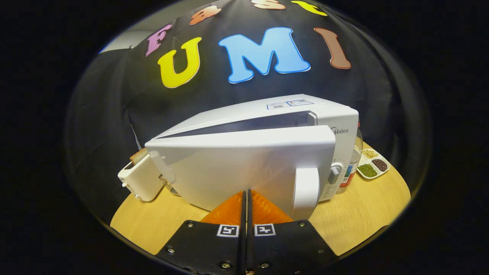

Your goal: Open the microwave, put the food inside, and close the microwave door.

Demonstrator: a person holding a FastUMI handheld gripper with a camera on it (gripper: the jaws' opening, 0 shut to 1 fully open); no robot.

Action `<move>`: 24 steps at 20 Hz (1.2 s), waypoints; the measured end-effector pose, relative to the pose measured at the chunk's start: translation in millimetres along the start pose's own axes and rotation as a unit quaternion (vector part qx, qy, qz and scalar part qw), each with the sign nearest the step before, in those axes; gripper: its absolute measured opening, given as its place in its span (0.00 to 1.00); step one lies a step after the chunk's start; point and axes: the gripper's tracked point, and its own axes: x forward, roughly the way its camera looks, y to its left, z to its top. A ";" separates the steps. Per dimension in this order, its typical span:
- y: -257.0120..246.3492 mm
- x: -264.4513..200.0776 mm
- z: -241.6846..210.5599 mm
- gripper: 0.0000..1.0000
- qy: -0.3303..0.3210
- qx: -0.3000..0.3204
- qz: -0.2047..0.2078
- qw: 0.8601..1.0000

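Microwave [267, 130] sits on the wooden table [366, 214], its door [229, 168] partly swung out. Claw [246, 198] has its two fingers pressed together with nothing between them, tips right up against the door. Door handle [305, 193] is at about 1 o'clock from the tips. Toaster [140, 179] stands at 10 o'clock, and a tray of beans [372, 163] at 2 o'clock.
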 end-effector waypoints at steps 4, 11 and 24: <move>-11.7 20.0 13.8 0.00 -0.007 0.005 -0.016 1.000; -15.5 34.8 17.1 0.00 -0.004 -0.030 -0.029 0.999; 25.1 -59.6 37.1 0.02 -0.064 -0.064 -0.041 0.995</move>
